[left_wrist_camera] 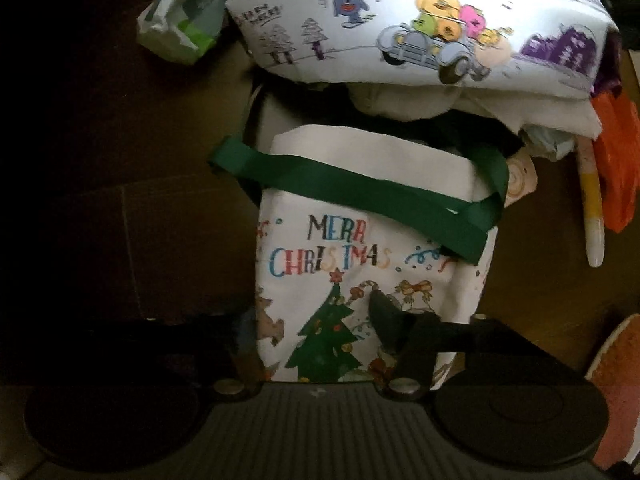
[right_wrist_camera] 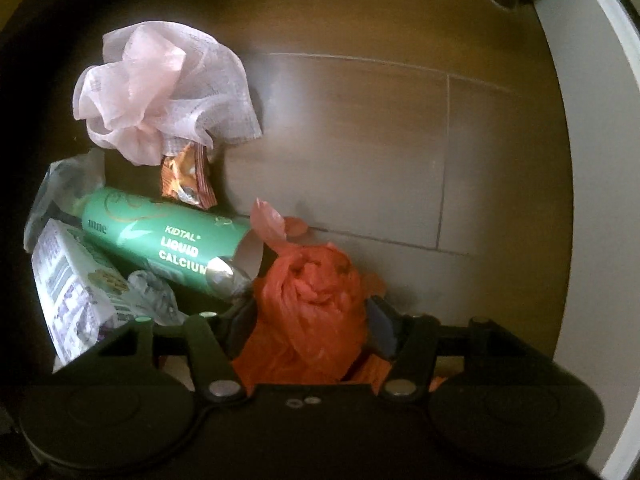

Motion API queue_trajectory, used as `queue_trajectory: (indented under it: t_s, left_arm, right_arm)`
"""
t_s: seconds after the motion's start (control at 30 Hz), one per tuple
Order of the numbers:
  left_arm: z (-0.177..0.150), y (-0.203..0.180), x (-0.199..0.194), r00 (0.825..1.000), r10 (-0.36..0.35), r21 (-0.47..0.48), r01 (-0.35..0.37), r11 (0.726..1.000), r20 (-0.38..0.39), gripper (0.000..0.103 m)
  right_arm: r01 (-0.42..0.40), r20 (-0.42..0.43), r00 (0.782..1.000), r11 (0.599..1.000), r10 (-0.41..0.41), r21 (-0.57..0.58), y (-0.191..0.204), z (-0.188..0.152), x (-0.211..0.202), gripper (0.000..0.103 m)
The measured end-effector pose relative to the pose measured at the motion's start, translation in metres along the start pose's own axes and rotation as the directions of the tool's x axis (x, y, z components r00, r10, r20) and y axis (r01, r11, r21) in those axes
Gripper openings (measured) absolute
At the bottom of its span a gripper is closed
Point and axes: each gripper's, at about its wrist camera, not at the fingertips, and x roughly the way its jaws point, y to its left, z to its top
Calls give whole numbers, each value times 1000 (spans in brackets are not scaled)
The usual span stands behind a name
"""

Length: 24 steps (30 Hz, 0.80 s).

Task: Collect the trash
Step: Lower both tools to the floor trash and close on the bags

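Note:
In the right wrist view a knotted orange plastic bag (right_wrist_camera: 312, 300) fills the gap of my right gripper (right_wrist_camera: 310, 324), and both pads press against its sides. In the left wrist view my left gripper (left_wrist_camera: 312, 328) points down over a white "Merry Christmas" tote bag (left_wrist_camera: 360, 220) with green handles (left_wrist_camera: 360, 188), lying on the floor. The right finger (left_wrist_camera: 386, 320) rests on the bag's printed front. The left finger sits in shadow at the bag's left edge, so a squeeze cannot be made out.
Beside the orange bag lie a green liquid-calcium tube (right_wrist_camera: 160, 236), a white carton (right_wrist_camera: 68, 292), a snack wrapper (right_wrist_camera: 186, 180) and pink mesh (right_wrist_camera: 160, 88) on brown floor tiles (right_wrist_camera: 360, 140). A cartoon-printed white pack (left_wrist_camera: 400, 28) and a green-white packet (left_wrist_camera: 188, 20) lie beyond the tote.

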Motion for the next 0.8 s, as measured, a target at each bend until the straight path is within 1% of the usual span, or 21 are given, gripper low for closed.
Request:
queue_trajectory:
  t_s: [0.03, 0.07, 0.1, 0.13, 0.17, 0.2, 0.23, 0.3, 0.37, 0.47, 0.57, 0.67, 0.8]
  left_arm:
    - [1, 2, 1, 1000, -7, -10, 7, 1000, 0, 46]
    - [3, 6, 1, 1000, -15, -21, 15, 1000, -1, 44]
    - [3, 7, 2, 1000, -25, -28, 24, 999, -3, 38]
    - [3, 8, 1, 999, -32, -29, 32, 999, 0, 29]
    - [3, 7, 0, 1000, -30, -28, 30, 999, 3, 26]
    - [4, 7, -1, 1000, -26, -26, 26, 999, 7, 17]
    - [0, 10, -7, 1000, -25, -25, 25, 999, 9, 12]
    - [-1, 11, -13, 999, -39, -35, 39, 999, 22, 7]
    - [-3, 11, -24, 998, -50, -45, 52, 998, 42, 5]
    - [-9, 8, -38, 998, -42, -41, 44, 998, 56, 4]
    - [-16, 6, -59, 996, -45, -36, 48, 998, 81, 3]
    - [-19, 6, -88, 994, -57, -60, 63, 996, 97, 3]
    - [-27, 0, -127, 992, -51, -87, 61, 994, 114, 3]
  right_arm:
    - [-8, 1, 1000, 1000, 8, 11, -1, 0, 0, 56]
    - [-17, 2, 1000, 1000, 17, 21, -2, -1, 0, 56]
    - [-22, 2, 1000, 999, 22, 29, -3, -1, -1, 55]
    - [-26, 5, 1000, 999, 26, 34, -4, -1, -2, 53]
    - [-25, 10, 1000, 999, 24, 35, -5, -2, -4, 53]
    - [-22, 17, 1000, 999, 21, 36, -5, -4, -5, 52]
    - [-24, 22, 999, 999, 23, 39, -5, -5, -7, 51]
    - [-29, 37, 999, 999, 27, 42, -6, -9, -13, 49]
    - [-27, 53, 998, 999, 25, 39, -4, -12, -22, 48]
    - [-26, 72, 997, 999, 22, 48, 0, -19, -38, 47]
    - [-8, 93, 996, 998, 2, 65, 2, -30, -56, 46]
    - [11, 120, 993, 997, -20, 74, 6, -40, -80, 46]
    - [43, 160, 985, 996, -56, 84, 9, -49, -124, 45]
